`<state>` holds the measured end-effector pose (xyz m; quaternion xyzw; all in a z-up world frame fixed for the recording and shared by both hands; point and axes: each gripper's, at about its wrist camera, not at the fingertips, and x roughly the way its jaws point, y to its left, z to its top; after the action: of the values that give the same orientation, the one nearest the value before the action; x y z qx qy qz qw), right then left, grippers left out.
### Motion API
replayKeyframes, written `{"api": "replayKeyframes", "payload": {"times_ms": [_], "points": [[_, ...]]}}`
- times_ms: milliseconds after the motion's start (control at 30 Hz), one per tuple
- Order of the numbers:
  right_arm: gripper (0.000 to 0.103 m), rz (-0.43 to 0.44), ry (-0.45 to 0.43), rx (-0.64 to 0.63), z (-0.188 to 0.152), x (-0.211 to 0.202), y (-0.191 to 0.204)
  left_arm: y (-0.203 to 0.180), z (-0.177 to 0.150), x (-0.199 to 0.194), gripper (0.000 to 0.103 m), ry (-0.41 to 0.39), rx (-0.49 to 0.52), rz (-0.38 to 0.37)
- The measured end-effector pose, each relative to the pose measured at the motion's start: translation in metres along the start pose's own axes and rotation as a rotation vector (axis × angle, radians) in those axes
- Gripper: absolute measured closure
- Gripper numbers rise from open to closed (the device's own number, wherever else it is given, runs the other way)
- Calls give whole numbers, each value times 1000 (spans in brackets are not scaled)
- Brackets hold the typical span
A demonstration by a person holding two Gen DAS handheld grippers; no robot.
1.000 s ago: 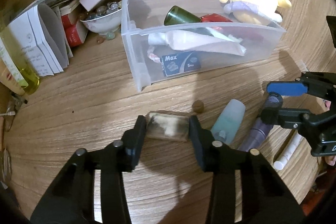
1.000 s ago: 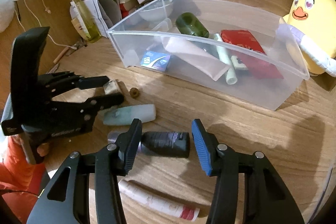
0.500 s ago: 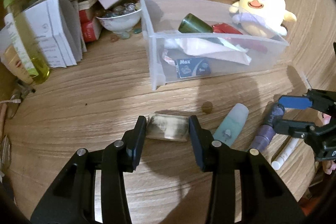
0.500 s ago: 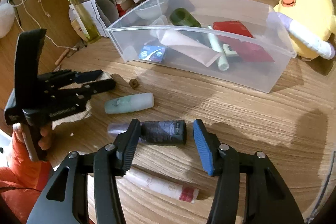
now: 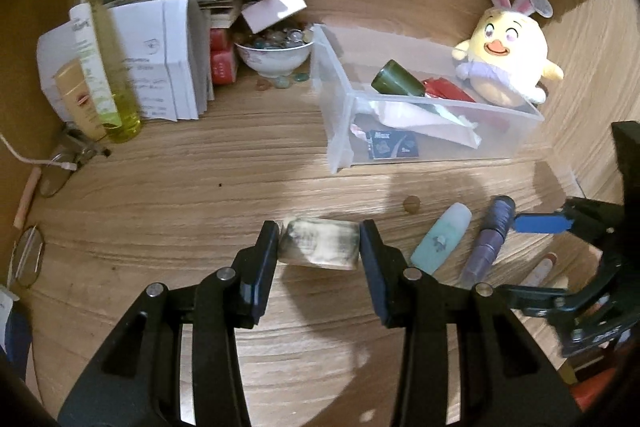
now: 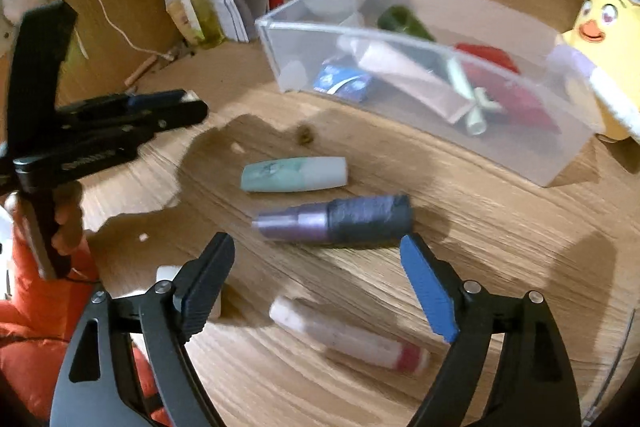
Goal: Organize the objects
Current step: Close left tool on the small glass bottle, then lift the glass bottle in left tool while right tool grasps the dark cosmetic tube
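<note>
My left gripper [image 5: 319, 247] is shut on a small pale, dark-smudged block [image 5: 318, 245] and holds it above the wooden desk. It also shows in the right wrist view [image 6: 176, 107], at the left. My right gripper [image 6: 320, 283] is open wide and empty, just short of a purple and black tube [image 6: 336, 219]. A mint green tube [image 6: 294, 174] lies beyond it and a white tube with a red end [image 6: 348, 335] lies below the fingers. The clear plastic bin [image 5: 340, 131] holds a green bottle [image 5: 398, 83], a white tube, a red packet and a blue box.
A yellow chick plush [image 5: 506, 65] stands right of the bin. A bowl of stones [image 5: 274, 55], folded papers [image 5: 160, 55] and a yellow spray bottle [image 5: 102, 55] crowd the back left. Glasses [image 5: 60, 171] lie at the left edge. A small brown bit [image 5: 411, 203] lies before the bin.
My left gripper has lifted and drawn back with the block, so the bin looks farther. My right gripper has opened wider and pulled back from the purple tube.
</note>
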<state>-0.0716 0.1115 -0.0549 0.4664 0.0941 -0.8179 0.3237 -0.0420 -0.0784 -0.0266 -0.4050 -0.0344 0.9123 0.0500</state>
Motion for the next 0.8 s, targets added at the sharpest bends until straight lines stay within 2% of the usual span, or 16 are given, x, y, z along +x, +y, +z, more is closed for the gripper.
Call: {"api": "replayKeyframes", "payload": {"times_ms": [133,267,400,467,500,567,633,800], "points": [[20,-18,35,-3,5,16,3,4,-3,-1,62,1,-10,-5],[20,-58,20,1,9,20,1,3,-5,-1,62,-2,0,-16],[20,-63,7,4,13,22,-1,0,-1,-2,62,-17,4,-35],[23,-73,3,-3,18,24,-3,-1,2,-4,62,-29,5,-44],[26,-75,2,-7,20,24,-3,-3,4,-5,62,-38,6,-48],[48,-85,-2,-26,23,25,-3,-5,7,-7,62,-50,10,-56],[56,-100,-2,-43,26,27,-2,-8,12,-9,62,-62,17,-64],[61,-73,-7,-35,23,22,-9,-16,21,-9,62,-76,37,-78]]}}
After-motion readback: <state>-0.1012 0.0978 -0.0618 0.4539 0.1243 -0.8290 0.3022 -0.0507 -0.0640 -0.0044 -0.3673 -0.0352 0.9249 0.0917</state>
